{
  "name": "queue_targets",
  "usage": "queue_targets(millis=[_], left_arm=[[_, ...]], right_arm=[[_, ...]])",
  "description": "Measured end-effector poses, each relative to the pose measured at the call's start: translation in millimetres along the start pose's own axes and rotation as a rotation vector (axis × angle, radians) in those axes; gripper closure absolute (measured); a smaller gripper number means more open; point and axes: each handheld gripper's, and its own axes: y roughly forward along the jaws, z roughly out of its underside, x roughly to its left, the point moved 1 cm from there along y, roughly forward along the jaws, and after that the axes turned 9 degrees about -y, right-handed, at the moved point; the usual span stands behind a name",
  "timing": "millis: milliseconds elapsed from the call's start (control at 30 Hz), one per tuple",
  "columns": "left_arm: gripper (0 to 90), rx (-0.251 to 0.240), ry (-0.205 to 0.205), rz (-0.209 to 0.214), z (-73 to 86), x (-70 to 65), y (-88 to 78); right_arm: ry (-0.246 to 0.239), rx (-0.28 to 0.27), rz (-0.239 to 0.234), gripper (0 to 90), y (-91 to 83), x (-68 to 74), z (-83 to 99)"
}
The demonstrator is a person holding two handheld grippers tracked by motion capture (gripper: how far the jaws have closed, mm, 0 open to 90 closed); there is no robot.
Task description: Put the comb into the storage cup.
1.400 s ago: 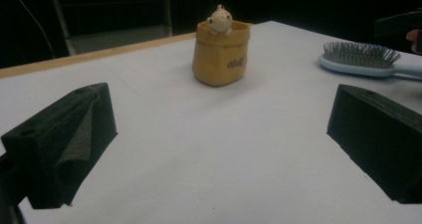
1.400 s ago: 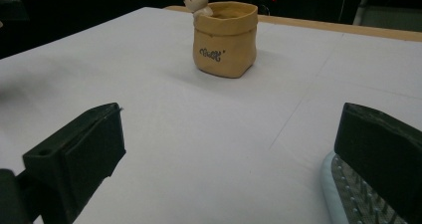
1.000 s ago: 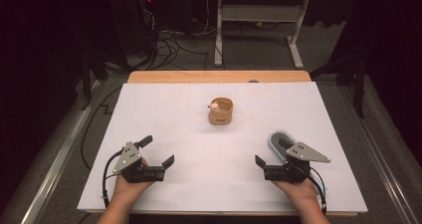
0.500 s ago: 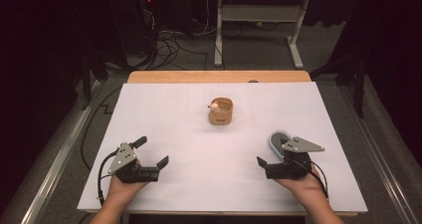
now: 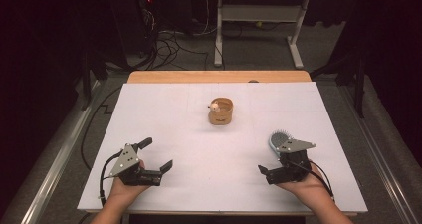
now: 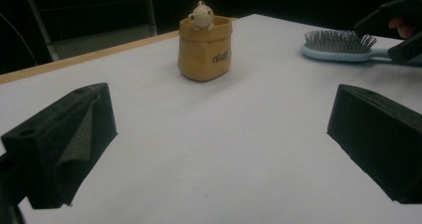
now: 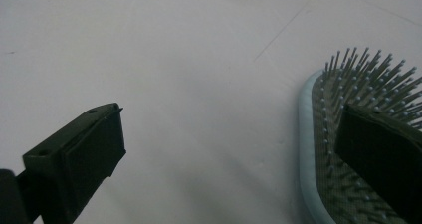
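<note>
A tan cup-shaped holder (image 5: 221, 112) with a small pale figure on its rim stands at the middle of the white table (image 5: 164, 109); it is also ahead in the left gripper view (image 6: 205, 50). A light blue hairbrush (image 5: 276, 140) lies bristles up at the right (image 6: 338, 47). My left gripper (image 5: 155, 155) rests near the front left, open and holding nothing (image 6: 219, 144). My right gripper (image 5: 272, 160) is open at the brush's near end. In the right gripper view (image 7: 224, 154), one jaw hangs over the bristles (image 7: 343, 94) and the other over bare table.
A wooden strip (image 5: 219, 76) runs along the table's far edge. Beyond it are a dark floor with cables (image 5: 169, 47) and a white table frame (image 5: 259, 20). A metal rail (image 5: 59, 159) runs beside the table's left.
Both hands have slid slightly toward the near edge. The holder and the brush have not moved.
</note>
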Motion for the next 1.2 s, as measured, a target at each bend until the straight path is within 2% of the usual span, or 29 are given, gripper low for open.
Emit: queue_targets(millis=[67,167,400,467,700,900,1200], left_arm=[[0.1,-0.005,-0.026,-0.012,0.2,-0.6,1.3],[0.1,-0.006,-0.033,-0.013,0.2,-0.9,1.2],[0.1,0.007,-0.024,0.005,2.6,-0.8,-0.1],[0.1,0.004,-0.037,0.002,2.8,-1.6,0.9],[0.1,0.005,-0.028,-0.002,2.5,0.0,3.0],[0.1,0.001,-0.045,-0.007,2.3,-0.9,3.8],[0.1,0.015,-0.037,0.0,4.1,0.1,4.4]], right_arm=[[-0.002,0.013,-0.001,0.3,-2.8,-1.6,2.3],[-0.004,0.026,-0.003,0.3,-8.4,-5.7,5.0],[0.014,0.054,0.005,0.3,-17.6,-16.1,11.7],[0.018,0.06,0.01,0.3,-19.1,-18.8,13.2],[0.021,0.074,0.024,0.3,-24.6,-29.3,14.3],[0.035,0.09,0.029,0.3,-23.4,-36.4,13.4],[0.058,0.097,0.034,0.2,-21.7,-49.5,6.4]])
